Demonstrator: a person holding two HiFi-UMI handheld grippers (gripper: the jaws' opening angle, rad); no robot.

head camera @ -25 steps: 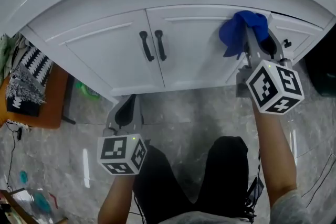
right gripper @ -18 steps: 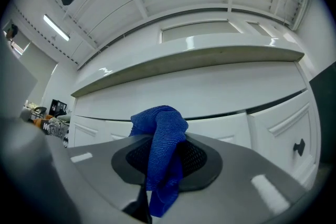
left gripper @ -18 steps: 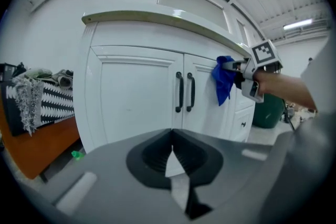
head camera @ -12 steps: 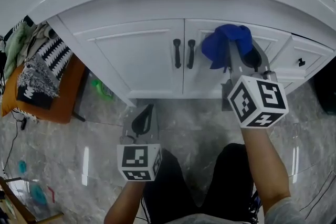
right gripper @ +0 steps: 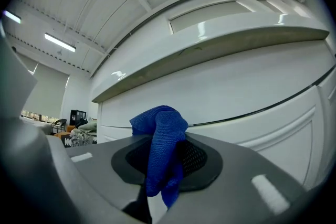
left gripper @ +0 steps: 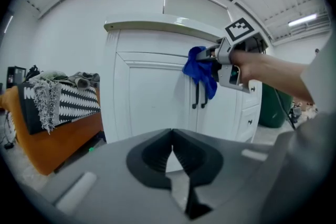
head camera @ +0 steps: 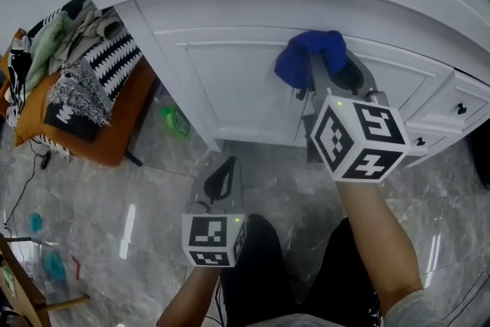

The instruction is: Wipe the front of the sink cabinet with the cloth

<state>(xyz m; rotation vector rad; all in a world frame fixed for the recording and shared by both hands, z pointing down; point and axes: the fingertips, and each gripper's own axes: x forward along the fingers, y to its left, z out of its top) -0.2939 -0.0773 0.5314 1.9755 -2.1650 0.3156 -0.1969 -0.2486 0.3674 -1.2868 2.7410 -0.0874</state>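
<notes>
The white sink cabinet [head camera: 230, 80] fills the top of the head view. My right gripper [head camera: 323, 65] is shut on a blue cloth [head camera: 306, 53] and holds it against the cabinet front near the top, where the two doors meet. In the right gripper view the cloth [right gripper: 160, 139] hangs bunched between the jaws of the right gripper [right gripper: 163, 162], right below the countertop edge. My left gripper [head camera: 222, 178] hangs low over the floor, shut and holding nothing. The left gripper view looks past the left gripper [left gripper: 172, 152] at the cloth [left gripper: 202, 73] above the dark door handles [left gripper: 198, 98].
An orange bench [head camera: 115, 142] piled with clothes [head camera: 76, 80] stands left of the cabinet. A green item [head camera: 174, 121] lies on the marble floor [head camera: 115, 203] by its corner. Drawers [head camera: 459, 107] sit to the right. A dark green bin [left gripper: 273, 107] stands further right.
My right gripper has carried the cloth leftward across the right door to the handles. The left gripper has stayed low and shut. The head camera has swung left.
</notes>
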